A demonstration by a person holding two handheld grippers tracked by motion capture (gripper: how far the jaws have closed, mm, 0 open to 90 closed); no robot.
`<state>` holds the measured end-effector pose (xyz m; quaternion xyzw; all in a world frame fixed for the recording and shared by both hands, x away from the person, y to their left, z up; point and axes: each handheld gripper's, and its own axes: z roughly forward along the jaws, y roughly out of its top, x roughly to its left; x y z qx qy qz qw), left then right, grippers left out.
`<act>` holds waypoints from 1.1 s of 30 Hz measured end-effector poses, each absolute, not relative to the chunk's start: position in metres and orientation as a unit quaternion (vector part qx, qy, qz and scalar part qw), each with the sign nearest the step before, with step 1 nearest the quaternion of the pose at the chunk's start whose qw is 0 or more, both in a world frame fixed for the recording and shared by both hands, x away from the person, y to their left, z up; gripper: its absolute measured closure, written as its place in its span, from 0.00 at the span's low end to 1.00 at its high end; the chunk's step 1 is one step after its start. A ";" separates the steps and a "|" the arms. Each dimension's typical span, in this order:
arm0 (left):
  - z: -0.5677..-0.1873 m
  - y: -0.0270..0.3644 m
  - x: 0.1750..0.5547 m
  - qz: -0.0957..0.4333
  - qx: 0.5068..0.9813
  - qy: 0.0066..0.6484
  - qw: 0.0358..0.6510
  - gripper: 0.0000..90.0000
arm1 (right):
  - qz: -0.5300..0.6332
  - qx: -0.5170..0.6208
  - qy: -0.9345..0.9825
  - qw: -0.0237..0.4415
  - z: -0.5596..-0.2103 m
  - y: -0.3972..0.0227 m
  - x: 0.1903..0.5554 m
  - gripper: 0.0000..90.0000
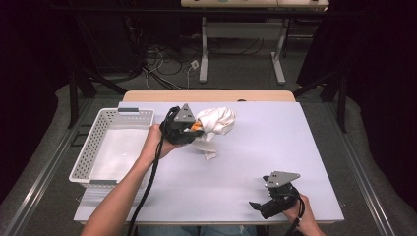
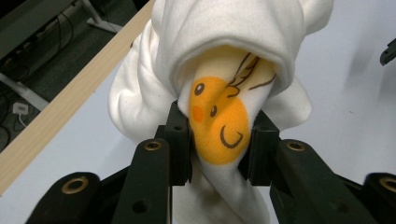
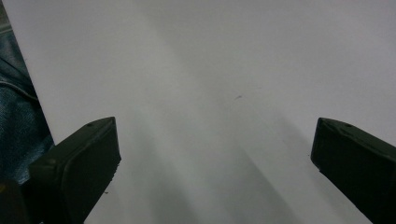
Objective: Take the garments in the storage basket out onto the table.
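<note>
1. Dark curtains and a tangle of floor cables are framing the white table [image 1: 255,162], which is standing in the middle of the room with a wooden strip along its far edge.
2. At the table's left side a white perforated basket [image 1: 93,142] is sitting with a pale liner on its bottom.
3. Just beside the basket's far right corner, the left gripper [image 1: 195,127] is pinching a bunched white garment [image 1: 216,123] – its jaws are pressing in from both sides on a fold that is bearing an orange cartoon face [image 2: 218,126].
4. In the left gripper view the cloth is bulging above the pads and trailing down between them; in the high view its lower end is touching the tabletop.
5. Well apart from the basket, at the table's near right edge, the right gripper [image 1: 259,206] is resting in the person's hand – its jaws are standing wide with bare tabletop between them.
</note>
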<state>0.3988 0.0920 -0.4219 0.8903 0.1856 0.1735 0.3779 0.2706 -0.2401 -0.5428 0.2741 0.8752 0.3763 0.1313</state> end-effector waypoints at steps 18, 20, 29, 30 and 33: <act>-0.459 0.091 0.394 0.147 0.899 0.197 0.362 0.75 | 0.373 0.275 0.877 0.129 -0.543 -0.240 0.271 0.01; -0.460 0.091 0.394 0.147 0.899 0.196 0.362 0.75 | 0.375 0.276 0.876 0.130 -0.543 -0.240 0.271 0.01; -0.473 0.089 0.391 0.142 0.900 0.201 0.359 0.75 | 0.373 0.275 0.877 0.129 -0.543 -0.240 0.271 0.01; -0.473 0.088 0.391 0.142 0.902 0.199 0.356 0.75 | 0.375 0.275 0.876 0.131 -0.543 -0.240 0.271 0.01; -0.478 0.088 0.389 0.140 0.902 0.203 0.355 0.75 | 0.377 0.277 0.874 0.132 -0.543 -0.240 0.270 0.01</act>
